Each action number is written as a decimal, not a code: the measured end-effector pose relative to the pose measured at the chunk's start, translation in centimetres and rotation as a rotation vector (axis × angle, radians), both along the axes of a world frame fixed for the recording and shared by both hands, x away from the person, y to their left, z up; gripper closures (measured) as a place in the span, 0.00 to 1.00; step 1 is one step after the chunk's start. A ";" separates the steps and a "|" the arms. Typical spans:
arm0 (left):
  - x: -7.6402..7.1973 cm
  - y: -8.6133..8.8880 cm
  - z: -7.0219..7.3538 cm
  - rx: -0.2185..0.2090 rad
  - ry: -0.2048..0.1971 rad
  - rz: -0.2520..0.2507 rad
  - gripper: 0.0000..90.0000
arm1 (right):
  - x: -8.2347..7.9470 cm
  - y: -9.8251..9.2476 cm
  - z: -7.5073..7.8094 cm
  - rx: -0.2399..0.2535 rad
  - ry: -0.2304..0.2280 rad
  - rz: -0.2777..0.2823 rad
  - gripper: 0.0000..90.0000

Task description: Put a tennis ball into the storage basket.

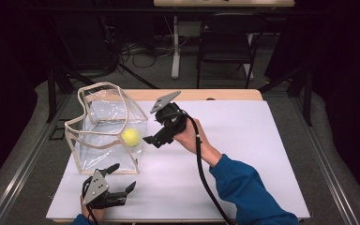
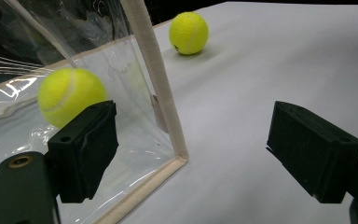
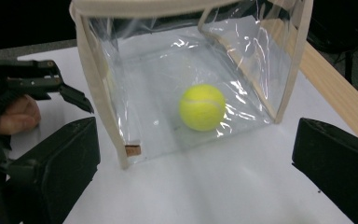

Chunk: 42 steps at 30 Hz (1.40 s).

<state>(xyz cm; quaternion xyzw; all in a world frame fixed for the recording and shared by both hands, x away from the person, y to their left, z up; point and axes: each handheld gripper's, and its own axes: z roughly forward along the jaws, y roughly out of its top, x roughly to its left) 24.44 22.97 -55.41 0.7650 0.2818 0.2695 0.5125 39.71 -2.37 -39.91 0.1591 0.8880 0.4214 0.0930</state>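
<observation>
Tennis ball (image 1: 131, 137): lies inside the clear bag (image 1: 98, 86), close to the wall that faces the right gripper (image 1: 152, 140); shows yellow through the plastic in the right gripper view, low in the bag; looks blurred in the left gripper view, behind the creased wall.

Clear bag: stands open-topped on the left part of the white table (image 1: 243, 154); keeps its shape by a beige trim along rim and corners; sags a little at the rim.

Right gripper: hovers just beside the bag's right wall, apart from it, jaws pointing down and towards the ball; stands wide open with nothing between the jaws but bare table and the bag farther off; rides in a hand (image 1: 187, 136) that comes out of a blue sleeve (image 1: 248, 187); trails a black cable down to the table's near edge.

Left gripper (image 1: 123, 176): waits near the bag's front corner, low over the table's near-left edge; holds nothing, jaws spread wide; faces the trimmed corner without touching it, as far as can be told.

Second tennis ball (image 2: 189, 32): sits on bare table beyond that corner, outside the bag, in the left gripper view.

Beyond the table: dark floor, cables and a black chair (image 1: 225, 37).
</observation>
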 end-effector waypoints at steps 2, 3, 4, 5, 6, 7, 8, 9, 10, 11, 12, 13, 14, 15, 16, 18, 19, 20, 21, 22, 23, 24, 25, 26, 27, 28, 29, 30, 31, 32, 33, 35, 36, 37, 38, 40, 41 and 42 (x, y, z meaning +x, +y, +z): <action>0.0 0.0 0.0 0.000 0.000 0.001 0.18 | -0.1 -0.6 -0.6 -0.004 0.002 -0.008 0.00; 0.0 0.0 0.0 0.001 0.001 0.000 0.18 | -0.2 -0.8 -0.9 -0.001 0.007 -0.011 0.00; 0.0 0.0 0.0 0.001 0.001 0.000 0.18 | -0.3 -1.2 -1.3 0.002 0.009 -0.013 0.00; 0.0 0.0 0.0 0.000 0.001 0.000 0.18 | -0.4 -1.4 -1.5 0.000 0.009 -0.017 0.00; 0.0 0.0 0.0 0.000 0.001 0.000 0.18 | -0.4 -1.7 -1.8 0.000 0.015 -0.021 0.00; 0.0 0.0 0.0 0.001 0.001 0.000 0.18 | -0.5 -2.0 -2.1 -0.004 0.019 -0.024 0.00; 0.0 0.0 0.0 0.001 0.001 0.000 0.18 | -0.5 -2.2 -2.4 -0.004 0.024 -0.028 0.00; 0.0 0.0 0.0 0.001 0.002 0.000 0.18 | -0.6 -2.6 -2.8 -0.004 0.028 -0.034 0.00; 0.0 0.0 0.0 0.001 0.002 0.000 0.18 | -0.6 -2.7 -3.0 -0.003 0.030 -0.036 0.00; 0.0 0.0 0.0 0.001 0.001 -0.001 0.18 | -0.6 -2.9 -3.3 -0.006 0.039 -0.040 0.00; 0.0 0.0 0.0 0.001 0.001 -0.001 0.18 | -0.6 -3.1 -3.5 -0.005 0.040 -0.042 0.00; 0.0 0.0 0.0 0.000 0.001 -0.001 0.18 | -0.7 -3.3 -3.8 0.003 0.044 -0.043 0.00; 0.0 0.0 0.0 0.001 0.000 -0.001 0.18 | -0.8 -3.4 -4.1 0.000 0.050 -0.045 0.00; 0.0 0.0 0.0 0.001 0.000 -0.001 0.18 | -0.9 -3.5 -4.3 -0.001 0.048 -0.042 0.00; 0.0 0.0 0.0 0.001 -0.001 0.001 0.18 | -1.0 -3.6 -4.6 0.000 0.052 -0.046 0.00; 0.0 0.0 0.0 0.001 0.001 -0.001 0.18 | -1.1 -3.8 -5.0 -0.002 0.059 -0.049 0.00; 0.0 0.0 0.0 0.002 0.001 -0.001 0.18 | -1.2 -3.9 -5.3 -0.003 0.061 -0.050 0.00; 0.0 0.0 0.0 0.002 0.000 -0.001 0.18 | -1.2 -3.9 -5.3 -0.003 0.061 -0.050 0.00; 0.0 0.0 0.0 0.001 -0.001 -0.002 0.18 | -1.4 -4.2 -5.8 -0.005 0.067 -0.051 0.00; 0.0 0.0 0.0 0.002 0.000 -0.003 0.18 | -1.4 -4.3 -6.0 -0.011 0.064 -0.055 0.00; 0.0 0.0 0.0 0.002 0.000 -0.003 0.18 | -1.5 -4.4 -6.2 -0.015 0.064 -0.055 0.00; 0.0 0.0 0.0 0.003 -0.002 -0.002 0.18 | -1.6 -4.5 -6.5 -0.022 0.062 -0.056 0.00; 0.0 0.0 0.0 0.003 -0.001 -0.003 0.18 | -1.6 -4.6 -6.7 -0.023 0.064 -0.059 0.00; 0.0 -0.1 0.0 0.004 0.000 -0.003 0.18 | -1.7 -4.8 -6.9 -0.020 0.063 -0.061 0.00; 0.0 -0.1 0.0 0.004 0.000 -0.003 0.18 | -1.7 -5.0 -7.1 -0.022 0.062 -0.064 0.00; 0.0 -0.1 0.0 0.003 0.001 -0.002 0.18 | -1.7 -5.1 -7.3 -0.021 0.063 -0.064 0.00; 0.0 -0.1 -0.1 0.002 0.001 -0.002 0.18 | -1.7 -5.3 -7.5 -0.021 0.066 -0.066 0.00; 0.0 -0.1 -0.1 0.002 0.001 -0.002 0.18 | -1.7 -5.4 -7.6 -0.022 0.071 -0.069 0.00; 0.0 -0.1 -0.1 0.004 0.001 -0.001 0.18 | -1.7 -5.6 -7.8 -0.022 0.076 -0.069 0.00; 0.0 -0.1 -0.1 0.004 0.001 -0.001 0.18 | -1.7 -5.6 -7.8 -0.022 0.076 -0.069 0.00; 0.0 -0.1 -0.1 0.004 0.000 -0.001 0.18 | -1.7 -6.1 -8.3 -0.030 0.075 -0.079 0.00; 0.0 -0.1 0.0 0.005 0.000 -0.001 0.18 | -1.7 -6.5 -8.6 -0.039 0.078 -0.087 0.00; 0.0 -0.1 -0.1 0.004 0.000 -0.002 0.18 | -1.8 -6.8 -8.8 -0.041 0.073 -0.094 0.00; 0.0 -0.1 -0.1 0.004 0.000 -0.002 0.18 | -1.8 -6.8 -8.8 -0.041 0.073 -0.094 0.00; 0.0 -0.1 -0.1 0.004 0.001 -0.001 0.18 | -1.9 -7.0 -8.9 -0.044 0.070 -0.101 0.00; 0.0 -0.1 -0.1 0.004 0.001 -0.001 0.18 | -2.0 -7.7 -9.1 -0.038 0.070 -0.116 0.01; 0.0 -0.1 -0.1 0.004 0.001 -0.002 0.18 | -2.0 -7.9 -9.2 -0.034 0.070 -0.121 0.01; 0.1 -0.1 -0.1 0.006 0.002 0.000 0.18 | -2.1 -8.2 -9.2 -0.032 0.071 -0.131 0.01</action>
